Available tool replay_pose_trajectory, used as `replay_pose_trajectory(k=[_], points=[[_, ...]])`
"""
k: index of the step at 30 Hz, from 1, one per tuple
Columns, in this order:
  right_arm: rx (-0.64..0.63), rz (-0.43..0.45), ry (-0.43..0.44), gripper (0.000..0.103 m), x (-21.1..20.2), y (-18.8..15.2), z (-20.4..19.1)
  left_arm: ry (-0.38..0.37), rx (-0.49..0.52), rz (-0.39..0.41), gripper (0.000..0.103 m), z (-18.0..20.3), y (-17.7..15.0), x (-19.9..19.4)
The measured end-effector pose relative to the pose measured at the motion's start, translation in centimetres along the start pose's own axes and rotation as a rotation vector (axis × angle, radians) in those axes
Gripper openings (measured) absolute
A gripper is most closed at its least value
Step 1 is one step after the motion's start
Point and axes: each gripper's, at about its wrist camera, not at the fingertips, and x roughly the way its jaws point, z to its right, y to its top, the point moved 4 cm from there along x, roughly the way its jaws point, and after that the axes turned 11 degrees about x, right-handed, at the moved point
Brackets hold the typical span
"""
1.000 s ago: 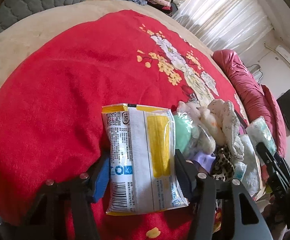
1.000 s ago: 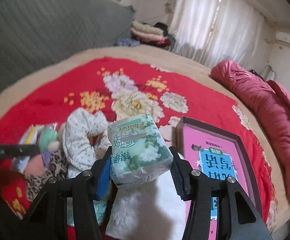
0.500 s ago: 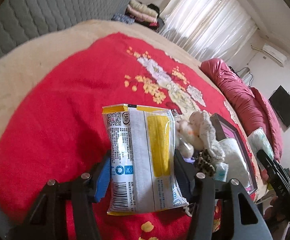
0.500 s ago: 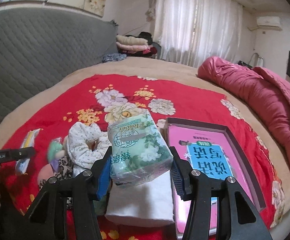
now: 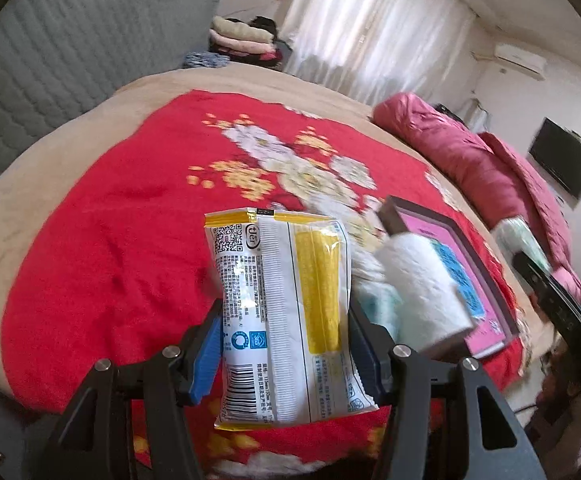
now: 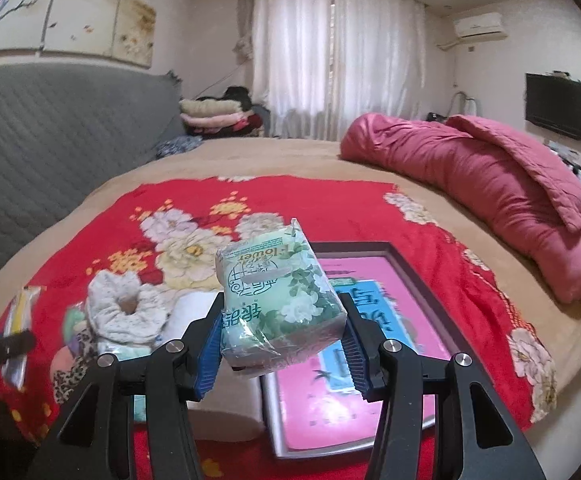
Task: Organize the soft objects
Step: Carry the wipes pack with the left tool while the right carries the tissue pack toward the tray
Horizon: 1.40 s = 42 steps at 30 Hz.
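My left gripper [image 5: 284,344] is shut on a white and yellow plastic packet [image 5: 282,300], held above the red flowered blanket [image 5: 110,220]. My right gripper [image 6: 280,344] is shut on a green flower-printed tissue pack [image 6: 278,304], lifted over the bed. In the right wrist view a pile of soft things lies at lower left: a white speckled scrunchie [image 6: 124,312], a leopard-print piece [image 6: 70,372] and a folded white towel [image 6: 194,312]. The towel [image 5: 422,292] also shows in the left wrist view, beside a pink shallow box [image 5: 470,276]. The left gripper's packet edge [image 6: 20,320] shows at far left in the right view.
The pink box [image 6: 370,320] with a dark rim lies on the blanket under my right gripper. A rolled pink quilt [image 6: 490,200] runs along the bed's right side. A grey quilted headboard [image 6: 50,128] stands left; folded clothes [image 6: 218,116] are stacked behind.
Both grippers have risen and pulled back from the pile with their packs still held. The views now take in more of the bed and room, and the soft pile sits lower and smaller.
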Motion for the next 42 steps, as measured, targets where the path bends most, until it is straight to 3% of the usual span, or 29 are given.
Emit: replay_pose_trajectory(k=[6,10,14,23,30,42], points=[[0.062,0.033,-0.037,0.054,-0.8,0.5,2.7,-0.031,0.080,0.005,0.057,4.6,0.8,-0.8],[0.092,0.058,-0.050,0.054,-1.2,1.0,4.2,-0.059,0.077,0.007,0.057,6.7,1.6,-1.1],[0.134,0.067,-0.059,0.054,-1.3,1.3,5.9,-0.046,0.117,0.023,0.057,9.4,2.5,-1.3],[0.207,0.099,-0.132,0.054,-1.9,1.6,10.8,-0.096,0.175,-0.012,0.057,15.6,3.9,0.5],[0.256,0.078,-0.166,0.054,-1.2,1.1,13.5,-0.135,0.233,-0.047,0.057,19.8,4.0,3.1],[0.305,0.053,-0.195,0.054,0.0,0.4,16.3,-0.173,0.306,-0.201,0.057,25.4,3.2,10.3]])
